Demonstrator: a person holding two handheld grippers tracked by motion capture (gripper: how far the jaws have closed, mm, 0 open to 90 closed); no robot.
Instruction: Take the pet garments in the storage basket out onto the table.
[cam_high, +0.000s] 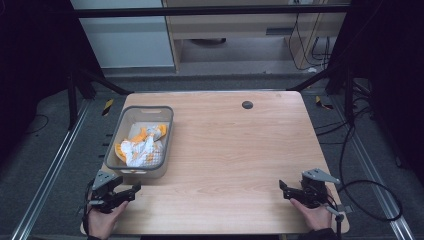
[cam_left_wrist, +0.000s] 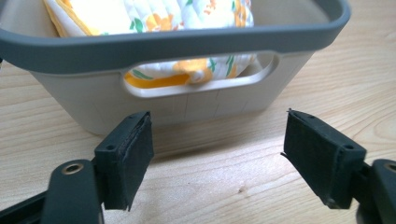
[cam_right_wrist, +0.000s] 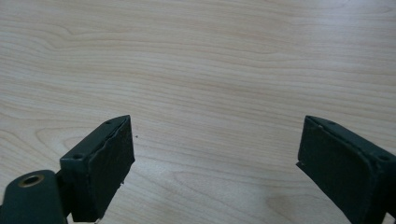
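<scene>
basket (cam_high: 142, 172) hugs table's (cam_high: 235, 150) left edge; tongs (cam_high: 134, 190) just beside.

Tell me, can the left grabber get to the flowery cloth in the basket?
Probably yes. The left gripper is open beside the basket, and the cloth lies uncovered inside. The near wall stands between them, so it would likely have to lift over the rim first.

The left hand-held gripper (cam_high: 131, 190) is showing black jaws with flat dark pads (cam_left_wrist: 135, 158), a brass-ringed screw hole and a grey three-cornered plate. The right hand-held gripper (cam_high: 283, 190) is looking alike, trailing a black cable; a dark sleeve is covering that wrist.
</scene>
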